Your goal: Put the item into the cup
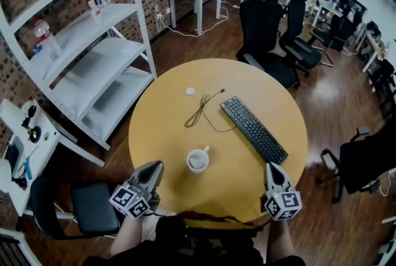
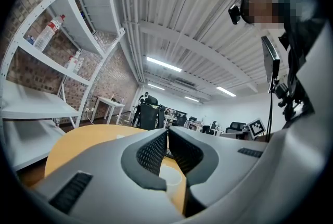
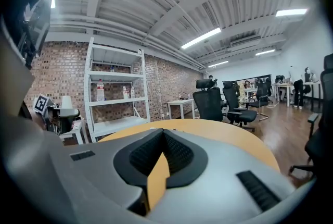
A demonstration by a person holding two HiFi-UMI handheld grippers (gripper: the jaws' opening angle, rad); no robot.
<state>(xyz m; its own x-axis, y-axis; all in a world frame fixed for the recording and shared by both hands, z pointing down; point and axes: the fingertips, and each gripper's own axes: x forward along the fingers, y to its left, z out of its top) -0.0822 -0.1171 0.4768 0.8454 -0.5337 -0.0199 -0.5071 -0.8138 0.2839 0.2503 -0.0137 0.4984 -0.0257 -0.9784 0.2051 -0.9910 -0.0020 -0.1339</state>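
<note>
A white cup (image 1: 198, 160) with a handle stands upright on the round yellow table (image 1: 167, 128), near its front middle. A small white item (image 1: 190, 91) lies on the far side of the table, well away from the cup. My left gripper (image 1: 158, 166) hovers at the table's front left edge, shut and empty, left of the cup. In the left gripper view its jaws (image 2: 167, 132) meet at the tips, and the cup (image 2: 171, 178) shows beneath them. My right gripper (image 1: 272, 167) is at the front right edge, shut on nothing (image 3: 163, 132).
A black keyboard (image 1: 253, 128) lies diagonally right of the cup. A thin dark cable (image 1: 201, 109) loops behind the cup. White shelving (image 1: 93, 67) stands at the left and office chairs (image 1: 266, 30) beyond the table.
</note>
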